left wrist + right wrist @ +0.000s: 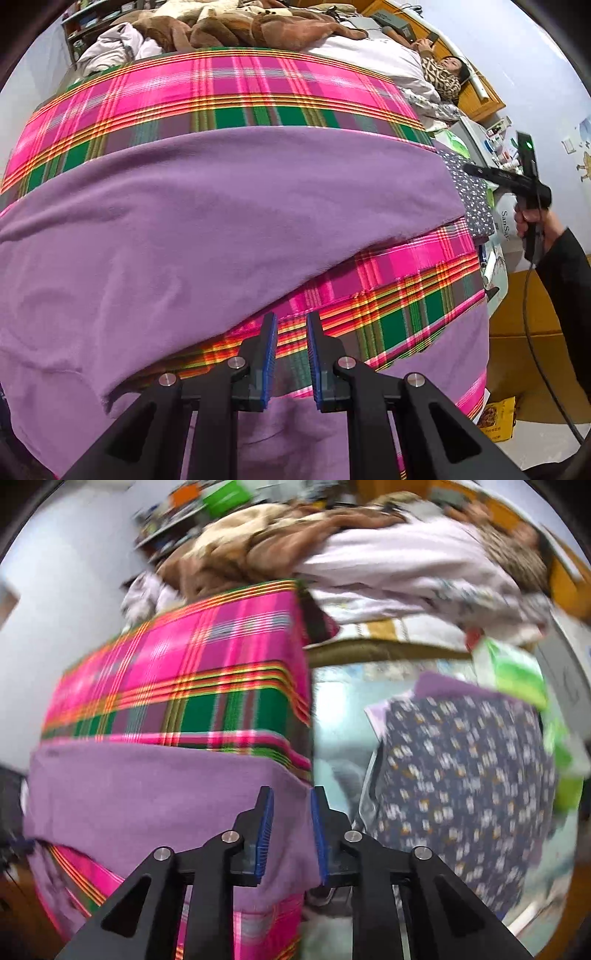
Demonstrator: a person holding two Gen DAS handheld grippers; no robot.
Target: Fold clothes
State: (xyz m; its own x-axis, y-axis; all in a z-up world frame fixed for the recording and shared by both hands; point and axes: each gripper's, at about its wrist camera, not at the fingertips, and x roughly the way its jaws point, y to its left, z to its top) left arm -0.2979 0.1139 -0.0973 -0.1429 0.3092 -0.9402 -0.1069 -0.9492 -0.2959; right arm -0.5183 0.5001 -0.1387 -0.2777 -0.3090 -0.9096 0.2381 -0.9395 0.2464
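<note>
Soft purple garment [221, 206] spread over plaid cloth [229, 88], ahead of both pairs of jaws.
Light, limp, non-slip (best pinched at a hem corner); left gripper [291, 354] jaws spread over plaid, right gripper [291, 834] jaws spread around the garment's edge, not pinching; cluttered bed [369, 51] beyond.

A purple garment [221, 206] lies spread flat across a pink-and-green plaid cloth [229, 88]. Its near part is folded back, baring plaid.

2 close downward views, shared purple garment [207, 206]
</note>
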